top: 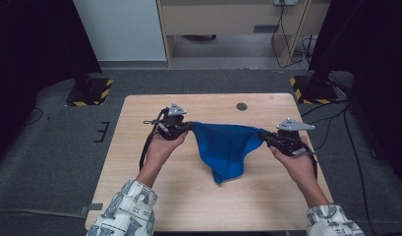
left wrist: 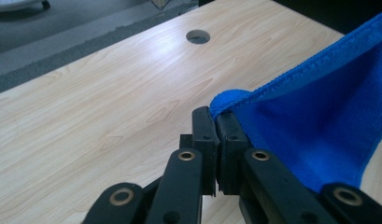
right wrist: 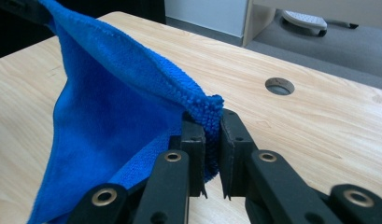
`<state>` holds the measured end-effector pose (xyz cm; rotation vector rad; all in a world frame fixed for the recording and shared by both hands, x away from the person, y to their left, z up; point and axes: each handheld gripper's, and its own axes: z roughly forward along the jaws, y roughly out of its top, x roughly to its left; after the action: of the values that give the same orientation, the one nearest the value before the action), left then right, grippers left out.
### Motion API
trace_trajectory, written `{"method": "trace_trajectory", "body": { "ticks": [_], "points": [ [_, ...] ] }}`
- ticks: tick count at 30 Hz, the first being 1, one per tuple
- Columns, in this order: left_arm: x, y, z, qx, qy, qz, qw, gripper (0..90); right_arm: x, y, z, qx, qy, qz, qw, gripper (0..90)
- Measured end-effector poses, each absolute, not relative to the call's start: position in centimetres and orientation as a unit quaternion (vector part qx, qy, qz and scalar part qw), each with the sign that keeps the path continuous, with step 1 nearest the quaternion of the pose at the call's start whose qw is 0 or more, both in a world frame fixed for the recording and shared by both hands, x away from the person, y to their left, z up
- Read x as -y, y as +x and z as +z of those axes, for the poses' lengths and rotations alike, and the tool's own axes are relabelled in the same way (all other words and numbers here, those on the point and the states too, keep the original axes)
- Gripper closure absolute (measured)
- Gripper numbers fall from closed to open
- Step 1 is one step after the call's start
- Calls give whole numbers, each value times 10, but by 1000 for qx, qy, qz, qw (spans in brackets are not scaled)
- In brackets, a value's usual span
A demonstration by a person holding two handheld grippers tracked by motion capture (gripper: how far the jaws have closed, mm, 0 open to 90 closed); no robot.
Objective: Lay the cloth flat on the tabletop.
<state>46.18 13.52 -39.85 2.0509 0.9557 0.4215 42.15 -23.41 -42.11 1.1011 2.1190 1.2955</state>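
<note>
- Now, at the left, we hold the left gripper [top: 187, 127] above the pale wooden table [top: 139, 113]; its jaws are pressed together on one corner of the blue terry-cloth towel [top: 225, 145], seen pinched between the pads in the left gripper view [left wrist: 223, 100].
- Between our hands the towel hangs clear of the tabletop, its top hem stretched taut from side to side, the loose body sagging to a point toward us.
- At the right, the right gripper [top: 265, 136] pinches the opposite corner [right wrist: 207, 109], jaws nearly closed on the bunched pile.
- Both hands sit equally near; bare wood lies ahead toward the round grommet hole [top: 242, 106], and below, room to lower and spread.
</note>
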Motion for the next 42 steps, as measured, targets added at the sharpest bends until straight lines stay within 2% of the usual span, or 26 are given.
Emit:
{"method": "trace_trajectory", "body": {
  "ticks": [21, 27, 29, 31, 34, 37, 38, 39, 42],
  "points": [
    [-119, 511, -457, -426, 823, 143, 347, 871, 227, 482, -478, -776, 454, 399, 182, 797],
    [-118, 521, -477, -441, 830, 141, 310, 870, 217, 497, -491, -774, 476, 380, 171, 778],
    [-118, 524, -483, -447, 829, 135, 308, 861, 212, 501, -495, -780, 478, 365, 173, 722],
    [-117, 524, -486, -451, 824, 129, 319, 829, 209, 504, -497, -780, 483, 356, 178, 629],
    [-114, 521, -489, -440, 825, 150, 321, 678, 206, 506, -498, -771, 493, 359, 183, 440],
    [-116, 521, -488, -449, 816, 154, 330, 449, 203, 505, -496, -769, 489, 362, 197, 289],
    [-118, 521, -486, -452, 811, 155, 337, 449, 203, 505, -496, -769, 489, 362, 197, 289],
    [-121, 520, -484, -455, 800, 161, 356, 375, 204, 504, -493, -763, 488, 366, 215, 222],
    [-126, 516, -479, -451, 795, 168, 370, 342, 204, 503, -490, -756, 489, 369, 230, 175]
  ]
}}
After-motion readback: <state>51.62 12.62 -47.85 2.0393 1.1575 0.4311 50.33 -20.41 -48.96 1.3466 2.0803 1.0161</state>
